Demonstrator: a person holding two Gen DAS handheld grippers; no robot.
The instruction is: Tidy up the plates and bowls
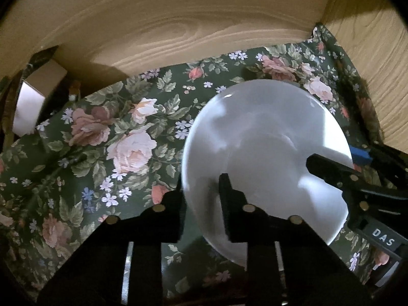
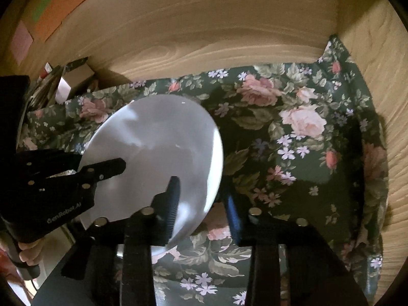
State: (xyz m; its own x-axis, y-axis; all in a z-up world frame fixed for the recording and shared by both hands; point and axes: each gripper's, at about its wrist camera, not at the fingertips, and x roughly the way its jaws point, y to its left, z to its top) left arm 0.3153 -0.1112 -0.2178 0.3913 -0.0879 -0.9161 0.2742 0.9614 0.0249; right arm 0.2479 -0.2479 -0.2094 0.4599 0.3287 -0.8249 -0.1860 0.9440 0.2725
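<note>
You have the white plate [image 1: 265, 158] held from both sides over the floral cloth [image 1: 102, 140] that covers the surface, inside the wooden-walled corner [image 1: 178, 25]. The fingers of your left gripper [image 1: 201, 193] are drawn narrow, one above and one below the plate's near edge, pinching it. Your right gripper [image 2: 201, 199] does the same on the opposite rim: its fingers are close together with the rim between them, one pad [image 2: 172, 204] lying on the top face.

The risk here is the glazed rim. Both grips sit right at the edge of a smooth, shallow plate, so if either hand tilts or pulls away from the other, the rim could slide out of the pads and the plate would drop onto the cloth. Twisting the two hands against each other could also lever the plate loose.

The wooden walls are near on two sides; a swing towards them could knock the plate. The cloth looks rumpled, so a plate set down carelessly may rock.
</note>
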